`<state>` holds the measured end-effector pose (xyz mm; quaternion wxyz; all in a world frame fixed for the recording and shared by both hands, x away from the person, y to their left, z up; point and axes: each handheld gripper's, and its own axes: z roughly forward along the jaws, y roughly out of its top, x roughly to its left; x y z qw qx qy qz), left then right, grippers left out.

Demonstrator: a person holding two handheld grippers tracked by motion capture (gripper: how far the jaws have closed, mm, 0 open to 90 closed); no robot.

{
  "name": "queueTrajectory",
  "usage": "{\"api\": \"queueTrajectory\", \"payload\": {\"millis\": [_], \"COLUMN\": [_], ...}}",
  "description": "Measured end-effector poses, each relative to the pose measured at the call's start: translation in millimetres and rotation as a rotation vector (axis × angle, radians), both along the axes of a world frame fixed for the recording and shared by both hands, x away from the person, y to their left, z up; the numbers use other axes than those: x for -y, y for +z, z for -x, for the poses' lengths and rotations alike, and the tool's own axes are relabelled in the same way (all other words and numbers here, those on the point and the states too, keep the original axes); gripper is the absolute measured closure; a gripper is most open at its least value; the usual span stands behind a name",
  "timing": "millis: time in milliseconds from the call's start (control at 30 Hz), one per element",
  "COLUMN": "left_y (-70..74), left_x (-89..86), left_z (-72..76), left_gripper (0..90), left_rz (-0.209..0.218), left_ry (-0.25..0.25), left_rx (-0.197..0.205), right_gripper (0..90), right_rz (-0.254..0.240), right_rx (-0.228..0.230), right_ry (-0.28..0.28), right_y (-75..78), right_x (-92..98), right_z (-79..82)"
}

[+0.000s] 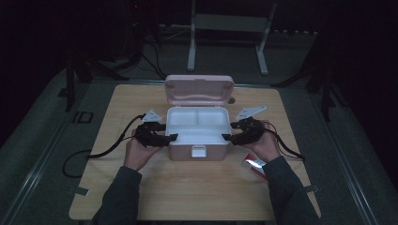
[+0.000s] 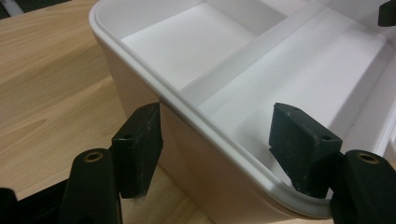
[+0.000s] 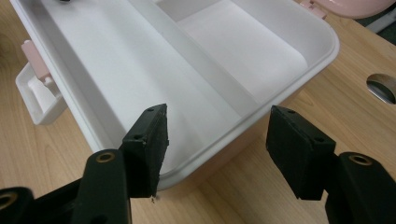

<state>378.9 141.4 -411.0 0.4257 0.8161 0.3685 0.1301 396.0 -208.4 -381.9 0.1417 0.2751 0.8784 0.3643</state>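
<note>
Left gripper (image 2: 215, 149) fingers spread astride the lunch box (image 1: 197, 136) left wall, right gripper (image 3: 217, 149) fingers spread astride its right wall, pink lid (image 1: 199, 88) raised, wooden desk (image 1: 187, 187).

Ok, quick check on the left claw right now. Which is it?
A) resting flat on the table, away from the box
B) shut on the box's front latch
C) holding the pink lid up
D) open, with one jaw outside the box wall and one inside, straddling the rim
D: in the left gripper view the left claw is open, one jaw outside the lunch box wall and the other inside, astride the rim.
</note>
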Motion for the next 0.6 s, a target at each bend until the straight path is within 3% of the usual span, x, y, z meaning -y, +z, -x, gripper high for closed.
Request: {"api": "queueTrajectory", "payload": {"millis": [133,600], "left_y": [1.4,0.6], "left_x": [4.5,13.8], "left_z": [3.6,12.5], "left_gripper": [34.9,34.8], "left_rz": [-0.019,-0.01], "left_ry": [-0.008,-0.028], "left_rx": [-0.002,-0.002], "right_gripper": [38.9,38.8], "right_rz": [-0.001,-0.035], "right_rx": [-0.001,-0.012], "right_ry": [-0.001,-0.004], "right_y": [0.0,-1.5], "right_x": [3.0,18.6], "right_z": [3.9,19.6]}}
